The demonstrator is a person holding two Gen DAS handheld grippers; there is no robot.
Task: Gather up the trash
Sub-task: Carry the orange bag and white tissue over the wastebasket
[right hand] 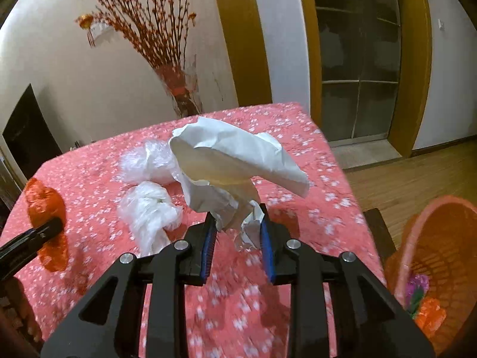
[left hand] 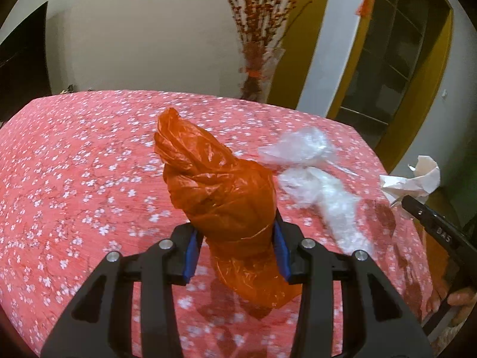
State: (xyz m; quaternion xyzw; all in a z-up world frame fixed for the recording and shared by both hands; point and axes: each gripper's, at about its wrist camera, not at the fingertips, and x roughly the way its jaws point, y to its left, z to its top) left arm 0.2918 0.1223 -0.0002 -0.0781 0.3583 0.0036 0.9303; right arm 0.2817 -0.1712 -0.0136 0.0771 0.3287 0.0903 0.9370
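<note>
Left wrist view: the left claw grips an orange plastic bag above the counter. Right wrist view: the right claw clamps crumpled white paper above the counter, left of an orange basket.

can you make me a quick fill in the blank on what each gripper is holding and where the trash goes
The left gripper is shut on an ____ plastic bag.
The right gripper is shut on crumpled white ____.
Two clear plastic bags lie on the ____ tablecloth.
The basket stands to the ____ of the table.

Missing words: orange; paper; pink; right
</note>
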